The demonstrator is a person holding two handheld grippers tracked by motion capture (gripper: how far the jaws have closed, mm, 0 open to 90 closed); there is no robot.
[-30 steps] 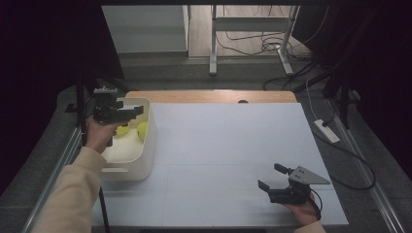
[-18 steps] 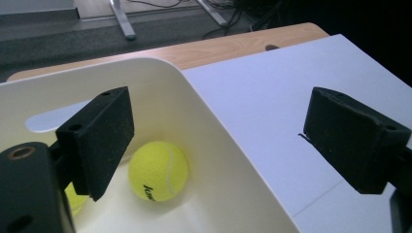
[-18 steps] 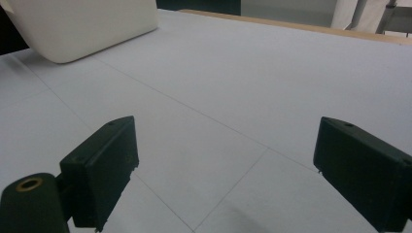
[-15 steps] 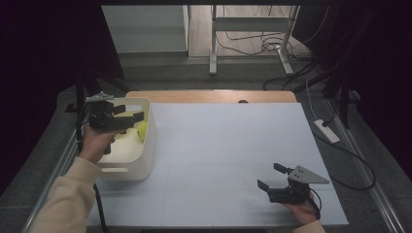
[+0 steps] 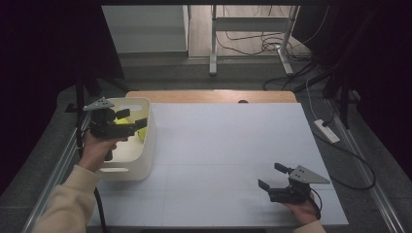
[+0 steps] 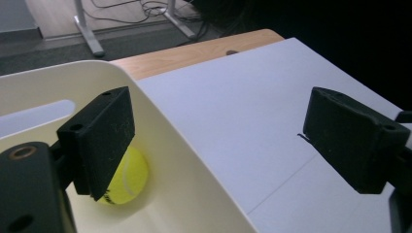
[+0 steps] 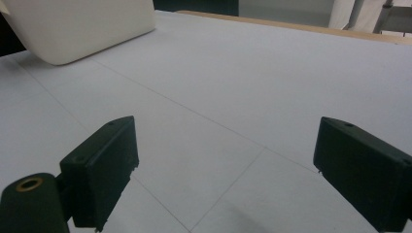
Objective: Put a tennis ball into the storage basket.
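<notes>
- The left gripper (image 5: 138, 125) hangs over the bin (image 5: 145, 145) at about 9 o'clock on the table, jaws wide and empty, straddling the bin's right wall.
- A yellow ball (image 6: 124, 177) lies inside the bin against that wall; nothing touches it.
- To take the ball cleanly, I'd bring both jaws inside the wall, drop straight down, and centre on the ball before squeezing.
- Beware of clipping the rim and shoving the bin.
- The right gripper (image 5: 272, 178) rests at 5 o'clock, jaws apart, empty, over bare sheet (image 5: 223, 145).
</notes>
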